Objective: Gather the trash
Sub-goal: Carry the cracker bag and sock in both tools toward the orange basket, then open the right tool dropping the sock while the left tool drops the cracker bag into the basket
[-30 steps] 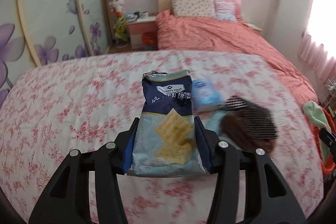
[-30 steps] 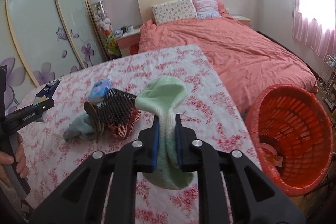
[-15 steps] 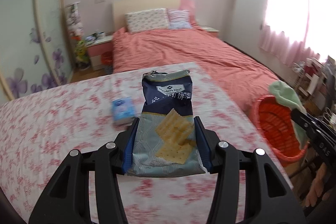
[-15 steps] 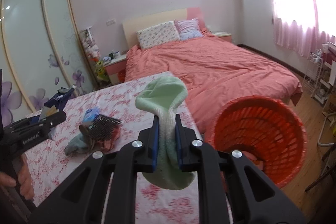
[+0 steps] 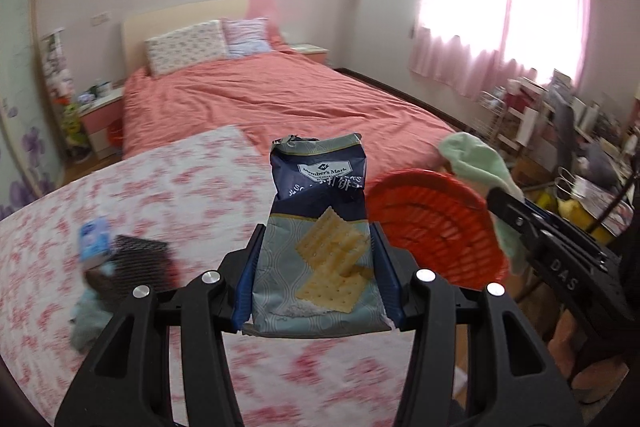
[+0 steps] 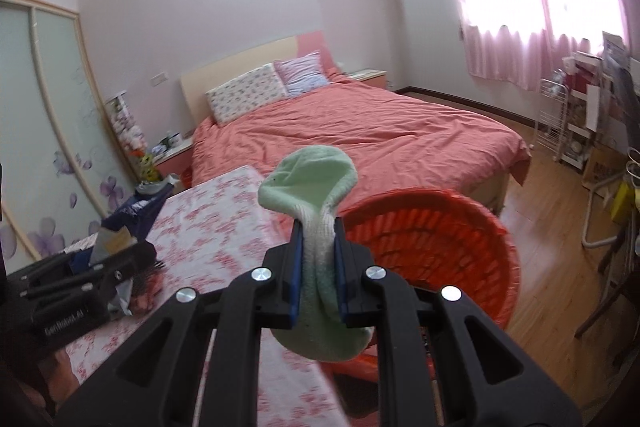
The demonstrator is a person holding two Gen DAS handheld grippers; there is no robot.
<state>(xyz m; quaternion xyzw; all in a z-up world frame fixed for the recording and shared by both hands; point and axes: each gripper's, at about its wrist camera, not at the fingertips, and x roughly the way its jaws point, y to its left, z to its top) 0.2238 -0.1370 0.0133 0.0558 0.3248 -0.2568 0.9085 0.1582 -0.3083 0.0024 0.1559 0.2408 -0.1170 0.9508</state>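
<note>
My left gripper (image 5: 316, 267) is shut on a blue and grey cracker bag (image 5: 320, 239), held upright above the flowered bedspread (image 5: 192, 195). My right gripper (image 6: 316, 267) is shut on a pale green sock (image 6: 310, 183) that hangs limp between its pads. An orange slatted basket (image 6: 436, 247) stands on the floor just right of the flowered bed, close behind the sock. In the left wrist view the basket (image 5: 432, 227) is right of the bag, with the sock (image 5: 476, 159) and the right gripper (image 5: 504, 207) over its far side. The left gripper (image 6: 100, 263) with the bag (image 6: 132, 211) shows at left.
A dark hairbrush (image 5: 136, 263), a small blue packet (image 5: 94, 239) and a bluish cloth (image 5: 86, 319) lie on the flowered bedspread at left. Behind it is a bed with a salmon cover (image 6: 360, 135). Racks and clutter (image 6: 588, 115) line the wall under the pink curtains.
Both grippers have swung right, off the flowered bedspread toward the orange basket, each keeping its load. The basket has come much nearer in both views.
</note>
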